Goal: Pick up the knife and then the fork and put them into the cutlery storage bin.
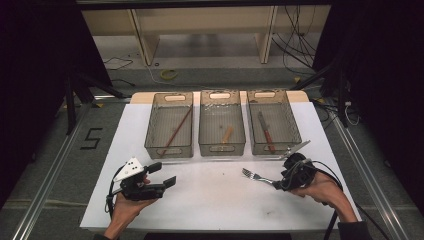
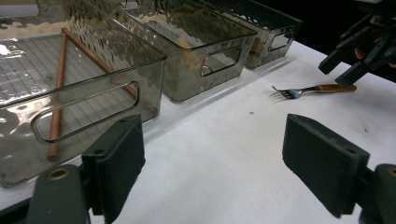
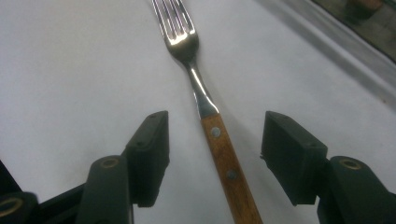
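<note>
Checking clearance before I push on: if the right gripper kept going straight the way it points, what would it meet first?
The fork: its wooden handle already lies between the open right gripper jaws, untouched, so the metal neck and tines come first. Past them, bare white table, as far as shown.

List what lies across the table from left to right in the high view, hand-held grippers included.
Left hand-held gripper → bin with the chopsticks → bin with the small wooden piece → fork → bin with the knife → right hand-held gripper.
</note>
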`<state>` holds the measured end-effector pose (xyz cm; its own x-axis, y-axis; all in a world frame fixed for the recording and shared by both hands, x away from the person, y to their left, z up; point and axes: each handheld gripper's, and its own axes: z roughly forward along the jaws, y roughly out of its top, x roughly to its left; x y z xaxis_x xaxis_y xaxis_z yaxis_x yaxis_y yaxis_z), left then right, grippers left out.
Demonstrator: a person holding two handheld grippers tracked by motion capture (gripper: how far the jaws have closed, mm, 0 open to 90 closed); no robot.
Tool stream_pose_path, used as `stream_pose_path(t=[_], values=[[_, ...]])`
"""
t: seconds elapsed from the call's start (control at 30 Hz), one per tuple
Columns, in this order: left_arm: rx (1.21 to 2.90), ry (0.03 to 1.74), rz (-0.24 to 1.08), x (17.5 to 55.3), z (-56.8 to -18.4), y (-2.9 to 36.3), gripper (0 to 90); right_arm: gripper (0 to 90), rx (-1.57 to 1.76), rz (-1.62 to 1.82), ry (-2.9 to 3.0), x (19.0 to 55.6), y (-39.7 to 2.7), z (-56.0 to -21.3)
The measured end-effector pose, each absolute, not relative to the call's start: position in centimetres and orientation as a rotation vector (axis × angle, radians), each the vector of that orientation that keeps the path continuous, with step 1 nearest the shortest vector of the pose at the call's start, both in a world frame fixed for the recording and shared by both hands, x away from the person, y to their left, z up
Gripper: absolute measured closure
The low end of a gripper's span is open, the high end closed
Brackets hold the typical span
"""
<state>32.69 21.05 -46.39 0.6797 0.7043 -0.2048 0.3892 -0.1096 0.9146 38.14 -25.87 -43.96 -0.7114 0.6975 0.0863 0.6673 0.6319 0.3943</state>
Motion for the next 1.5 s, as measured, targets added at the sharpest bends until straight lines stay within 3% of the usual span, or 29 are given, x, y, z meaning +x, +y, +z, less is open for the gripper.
stream_pose_path(t=[0.7, 1.23, 1.33, 1.5], values=[[1.732, 0.879, 0.338, 32.7, -46.4, 21.0, 20.3, 62.0, 1.133, 0.451, 2.817, 38.7, -25.7, -45.4], [1.734, 0.878, 0.341, 32.7, -46.3, 21.0, 20.4, 71.0, 1.058, 0.338, 2.846, 38.5, -24.9, -45.5], [1.733, 0.877, 0.341, 32.6, -46.3, 21.0, 20.4, 76.6, 1.048, 0.328, 2.853, 38.5, -24.8, -45.5], [1.733, 0.876, 0.341, 32.6, -46.3, 21.0, 20.4, 77.1, 1.04, 0.327, 2.852, 38.4, -24.8, -45.5]])
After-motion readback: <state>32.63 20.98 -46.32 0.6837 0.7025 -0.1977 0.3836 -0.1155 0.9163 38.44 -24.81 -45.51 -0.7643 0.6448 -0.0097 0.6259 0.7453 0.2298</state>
